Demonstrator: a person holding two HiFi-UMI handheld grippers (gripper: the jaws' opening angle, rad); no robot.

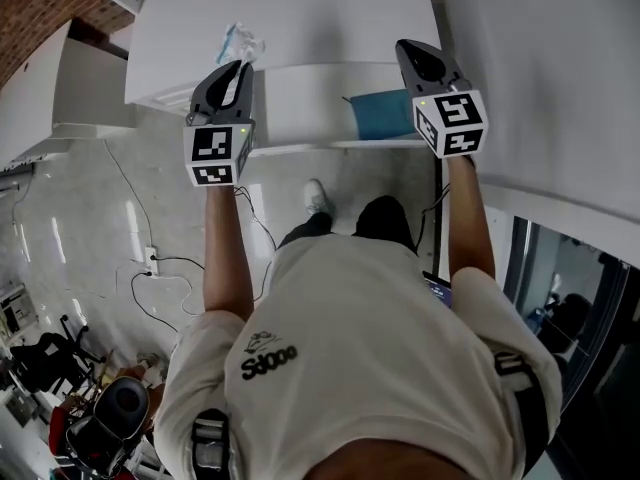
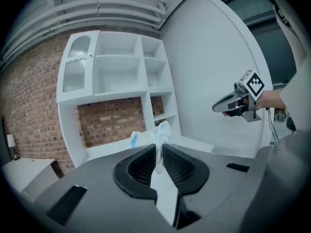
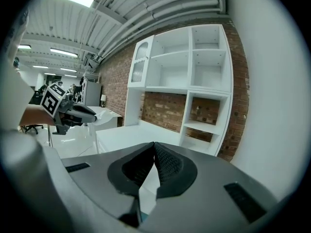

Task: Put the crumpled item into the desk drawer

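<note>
White desk point(image 1: 300, 18) is filling the head view's 12 o'clock, its far edge cut off. Its open drawer point(image 1: 300, 148) is holding a blue object point(image 1: 382, 115), partly hidden behind the right gripper point(image 1: 410, 48), whose jaws are meeting on nothing. The left gripper point(image 1: 240, 65), at 10 o'clock, is pinching the crumpled item point(image 2: 155, 132), its lower part hidden between the jaws.

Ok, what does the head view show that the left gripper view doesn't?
Only the head view: what looks like the open drawer with a blue item in it, plus the floor. Only the left gripper view: the white shelf unit. Both: the crumpled item pinched in the left gripper, and the right gripper.
</note>
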